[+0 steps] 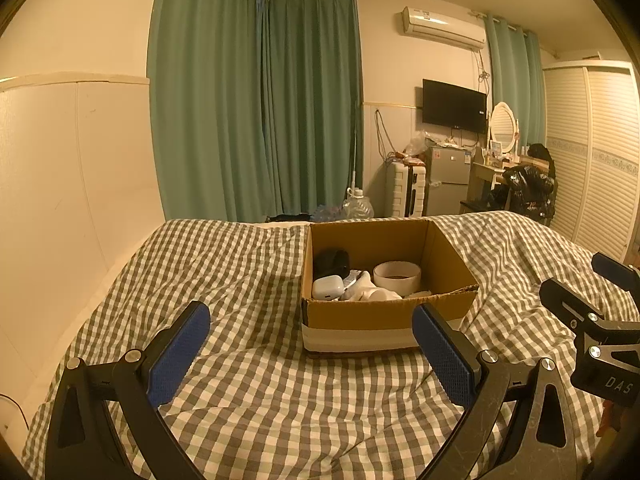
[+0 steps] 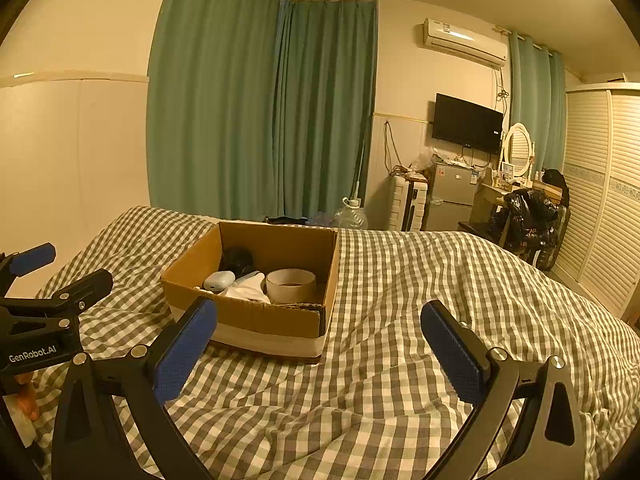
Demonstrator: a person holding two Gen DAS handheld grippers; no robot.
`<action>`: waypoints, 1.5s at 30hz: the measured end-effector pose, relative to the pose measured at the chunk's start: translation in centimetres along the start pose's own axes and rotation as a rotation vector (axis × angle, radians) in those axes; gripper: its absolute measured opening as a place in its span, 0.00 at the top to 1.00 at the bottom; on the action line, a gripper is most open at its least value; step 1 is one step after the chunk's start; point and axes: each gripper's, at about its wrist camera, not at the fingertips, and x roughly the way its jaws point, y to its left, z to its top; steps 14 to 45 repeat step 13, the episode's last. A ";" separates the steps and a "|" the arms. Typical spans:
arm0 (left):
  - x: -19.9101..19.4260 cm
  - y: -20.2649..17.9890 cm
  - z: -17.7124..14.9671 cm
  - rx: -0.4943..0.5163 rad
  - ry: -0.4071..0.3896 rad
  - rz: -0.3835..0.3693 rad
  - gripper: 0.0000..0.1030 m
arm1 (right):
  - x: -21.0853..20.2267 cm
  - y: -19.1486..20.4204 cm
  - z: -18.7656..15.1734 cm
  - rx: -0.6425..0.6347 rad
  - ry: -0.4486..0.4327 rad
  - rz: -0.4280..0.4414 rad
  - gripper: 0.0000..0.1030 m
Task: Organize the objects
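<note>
Nearest, left gripper (image 1: 311,334) spread wide, nothing held, above the checked bedspread (image 1: 248,392) short of the cardboard box (image 1: 360,316). Right gripper (image 2: 319,330) likewise wide and empty, near the box's right corner. Inside the box: white earbud case (image 1: 328,287) at front left, black item (image 1: 331,262) behind it, white cloth (image 1: 372,290) centre, white round tub (image 1: 397,276) right. Beyond the box, green curtains (image 1: 256,112).

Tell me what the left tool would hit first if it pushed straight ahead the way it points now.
Probably the near wall of the cardboard box. The left tool is open and empty above the checked bedspread, with the box dead ahead between its fingers. Depth is uncertain, but nothing else lies in between.
</note>
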 end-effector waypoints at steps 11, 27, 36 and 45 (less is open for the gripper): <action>-0.3 -0.2 -0.2 0.015 -0.015 0.007 0.00 | -0.1 0.0 0.0 -0.002 0.002 0.001 0.01; -0.5 -0.2 -0.1 0.018 -0.028 0.008 0.00 | -0.1 0.0 0.0 -0.004 0.003 0.003 0.01; -0.5 -0.2 -0.1 0.018 -0.028 0.008 0.00 | -0.1 0.0 0.0 -0.004 0.003 0.003 0.01; -0.5 -0.2 -0.1 0.018 -0.028 0.008 0.00 | -0.1 0.0 0.0 -0.004 0.003 0.003 0.01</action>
